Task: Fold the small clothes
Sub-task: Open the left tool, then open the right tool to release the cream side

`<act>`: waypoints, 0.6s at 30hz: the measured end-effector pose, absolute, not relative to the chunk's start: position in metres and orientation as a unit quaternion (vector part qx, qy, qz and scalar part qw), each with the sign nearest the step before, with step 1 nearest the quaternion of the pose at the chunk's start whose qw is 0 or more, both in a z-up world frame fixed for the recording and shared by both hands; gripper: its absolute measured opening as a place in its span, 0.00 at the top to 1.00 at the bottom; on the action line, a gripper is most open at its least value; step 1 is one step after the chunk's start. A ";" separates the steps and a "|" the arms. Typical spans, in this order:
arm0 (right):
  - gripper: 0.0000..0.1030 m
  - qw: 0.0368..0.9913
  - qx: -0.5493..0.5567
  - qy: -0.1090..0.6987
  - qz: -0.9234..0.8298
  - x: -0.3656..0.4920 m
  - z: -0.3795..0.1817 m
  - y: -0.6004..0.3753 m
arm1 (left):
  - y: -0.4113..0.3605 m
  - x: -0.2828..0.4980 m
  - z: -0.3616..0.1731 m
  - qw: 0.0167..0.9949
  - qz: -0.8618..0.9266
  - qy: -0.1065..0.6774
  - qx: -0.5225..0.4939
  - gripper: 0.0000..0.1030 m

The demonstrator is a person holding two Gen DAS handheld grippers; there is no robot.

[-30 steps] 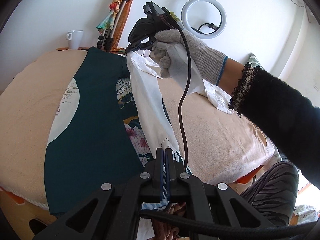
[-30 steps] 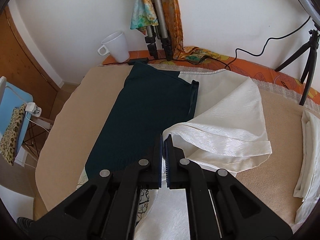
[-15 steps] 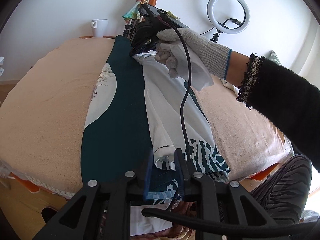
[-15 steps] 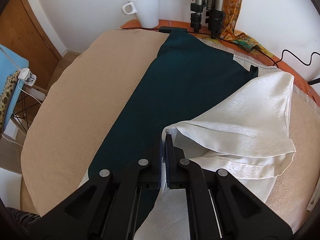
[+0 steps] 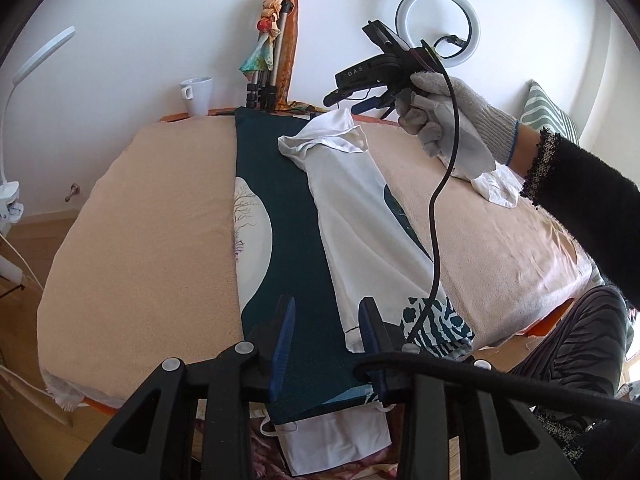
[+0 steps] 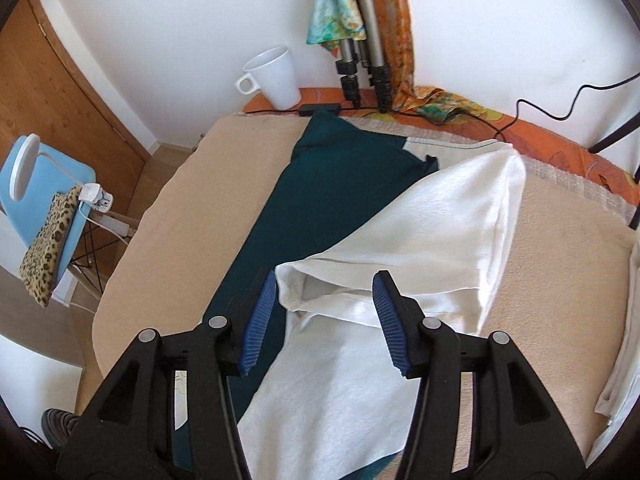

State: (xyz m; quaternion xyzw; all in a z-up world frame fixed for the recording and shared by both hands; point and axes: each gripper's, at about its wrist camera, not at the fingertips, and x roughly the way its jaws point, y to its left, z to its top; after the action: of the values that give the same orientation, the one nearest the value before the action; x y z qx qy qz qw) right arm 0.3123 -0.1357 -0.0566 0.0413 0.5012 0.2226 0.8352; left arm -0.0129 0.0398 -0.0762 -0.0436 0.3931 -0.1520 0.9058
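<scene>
A dark teal garment [image 5: 288,216] with a white moon print lies lengthwise on the beige padded table [image 5: 140,240]. Its white underside [image 5: 352,208] is folded over along the right half. My left gripper [image 5: 328,308] hovers over the near end with its jaws opening; nothing is pinched between the blue pads [image 5: 285,340]. In the left wrist view a gloved hand holds my right gripper [image 5: 348,98] above the far end of the fold. My right gripper [image 6: 325,280] has its jaws opening, and the white fold [image 6: 440,232] lies loose below them on the teal cloth [image 6: 320,184].
A white mug [image 6: 274,76], a tripod hung with scarves [image 6: 360,32] and a ring light [image 5: 438,26] stand along the back wall. Folded white cloth [image 5: 496,188] lies at the table's right. A blue chair [image 6: 52,216] stands left; the person's legs [image 5: 572,344] are right.
Both grippers have gone from shut to open and let go of the white fold, which now lies flat on the teal cloth. The right gripper has lifted off toward the back right.
</scene>
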 end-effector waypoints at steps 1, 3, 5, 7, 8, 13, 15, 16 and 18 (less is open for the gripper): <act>0.40 0.840 0.041 0.502 0.201 0.316 -0.057 -0.147 | 0.042 -0.010 -0.073 0.910 -0.148 0.386 -0.039 0.67; 0.40 0.838 0.050 0.519 0.159 0.329 -0.064 -0.168 | 0.046 -0.004 -0.071 0.916 -0.140 0.375 -0.036 0.66; 0.40 0.832 0.068 0.536 0.129 0.340 -0.075 -0.185 | 0.050 0.002 -0.074 0.916 -0.135 0.376 -0.044 0.66; 0.40 0.830 0.071 0.543 0.108 0.348 -0.084 -0.193 | 0.055 0.005 -0.076 0.914 -0.133 0.379 -0.057 0.66; 0.41 0.828 0.071 0.546 0.106 0.351 -0.088 -0.194 | 0.056 0.007 -0.078 0.913 -0.133 0.380 -0.060 0.66; 0.55 0.809 0.081 0.571 0.111 0.360 -0.104 -0.191 | 0.056 0.009 -0.081 0.913 -0.133 0.382 -0.057 0.66; 0.72 0.800 0.073 0.586 0.112 0.362 -0.111 -0.187 | 0.057 0.009 -0.081 0.912 -0.134 0.382 -0.059 0.66; 0.89 0.796 0.072 0.590 0.114 0.363 -0.113 -0.185 | 0.057 0.009 -0.081 0.912 -0.135 0.383 -0.062 0.66; 0.94 0.794 0.084 0.588 0.128 0.363 -0.111 -0.184 | 0.059 0.010 -0.080 0.911 -0.139 0.382 -0.068 0.66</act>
State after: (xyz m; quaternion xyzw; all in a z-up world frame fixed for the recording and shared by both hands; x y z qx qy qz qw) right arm 0.3629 -0.1837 -0.1109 0.0839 0.5881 0.1278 0.7942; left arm 0.0098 0.0590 -0.0804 -0.0685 0.3816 -0.1392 0.9112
